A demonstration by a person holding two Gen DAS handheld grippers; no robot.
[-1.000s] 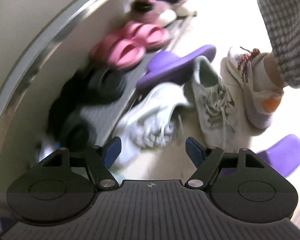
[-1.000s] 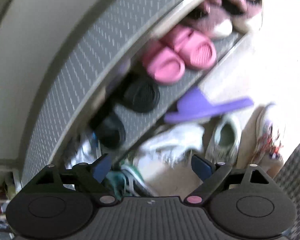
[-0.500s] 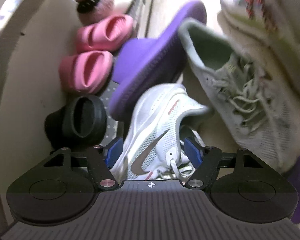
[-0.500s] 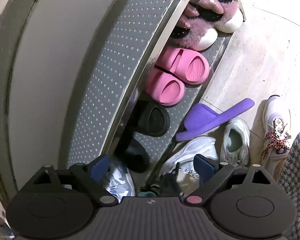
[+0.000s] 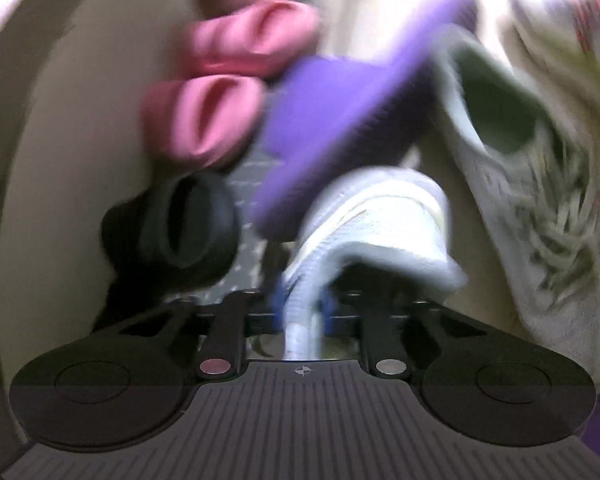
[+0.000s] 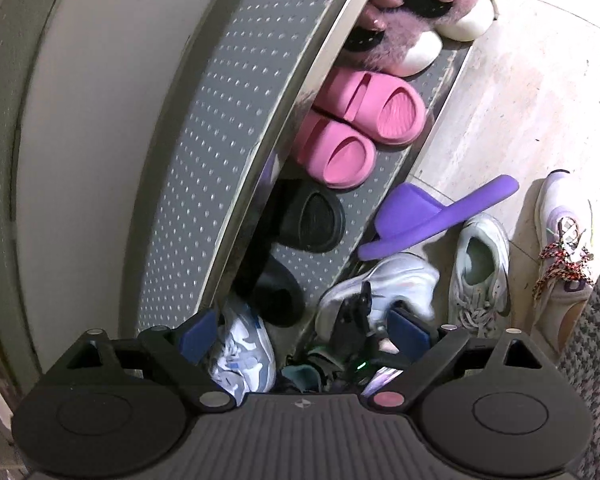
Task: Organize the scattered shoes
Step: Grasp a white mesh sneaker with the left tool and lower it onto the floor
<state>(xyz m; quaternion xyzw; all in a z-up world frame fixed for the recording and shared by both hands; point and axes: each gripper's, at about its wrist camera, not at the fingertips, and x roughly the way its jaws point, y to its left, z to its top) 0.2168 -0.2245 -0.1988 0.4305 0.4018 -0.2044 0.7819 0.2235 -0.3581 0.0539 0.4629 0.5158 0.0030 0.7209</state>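
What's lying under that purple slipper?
The purple slipper leans on the rack edge, its toe over a white sneaker. The floor below is hidden.

White sneaker [image 5: 376,216] tilted at shelf edge (heel collar pinched), purple slipper [image 6: 432,216] touching.

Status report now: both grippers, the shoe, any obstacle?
Left gripper shut on white sneaker heel edge. Right gripper open, empty. Purple slipper leans right beside sneaker.
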